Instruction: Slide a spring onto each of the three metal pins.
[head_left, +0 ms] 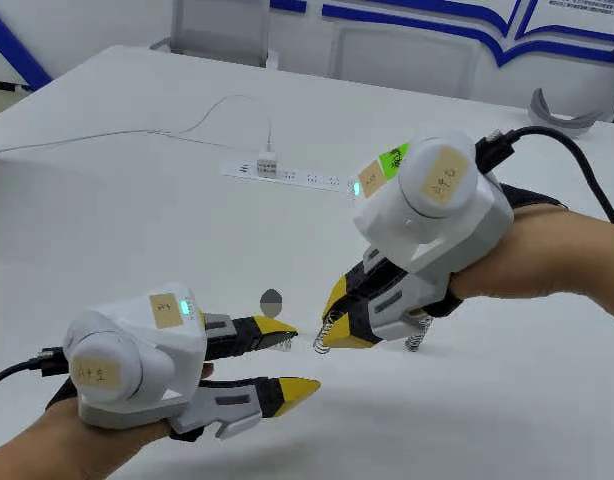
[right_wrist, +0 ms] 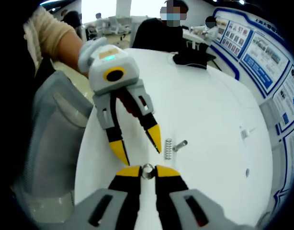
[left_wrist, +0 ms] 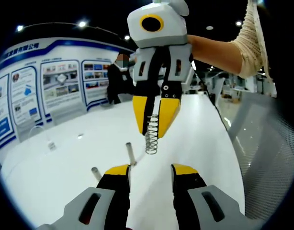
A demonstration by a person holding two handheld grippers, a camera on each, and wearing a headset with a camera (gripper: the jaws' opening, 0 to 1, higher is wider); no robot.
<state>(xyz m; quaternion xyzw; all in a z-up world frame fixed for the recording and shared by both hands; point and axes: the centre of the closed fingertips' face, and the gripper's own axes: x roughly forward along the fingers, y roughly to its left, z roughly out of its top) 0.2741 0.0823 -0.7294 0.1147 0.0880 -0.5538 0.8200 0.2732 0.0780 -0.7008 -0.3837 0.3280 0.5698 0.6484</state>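
My right gripper (head_left: 335, 340) is shut on a steel spring (head_left: 323, 335), which hangs out past its yellow tips (left_wrist: 155, 130) and shows end-on between them in the right gripper view (right_wrist: 147, 170). Facing it, my left gripper (head_left: 299, 358) stands open with nothing between its fingers (left_wrist: 152, 169). A short metal pin (left_wrist: 130, 153) lies just beyond its left finger, and a second pin (left_wrist: 95, 171) lies further left. In the right gripper view a loose spring (right_wrist: 168, 148) and a pin (right_wrist: 180, 144) lie beside the left gripper (right_wrist: 140, 154). Another spring (head_left: 417, 335) sits under the right gripper's body.
The white table (head_left: 137, 220) carries a white power strip (head_left: 287, 175) with a plugged-in cable at the back. Grey chairs (head_left: 222, 30) stand beyond the far edge. A person (right_wrist: 161, 31) stands past the table's end.
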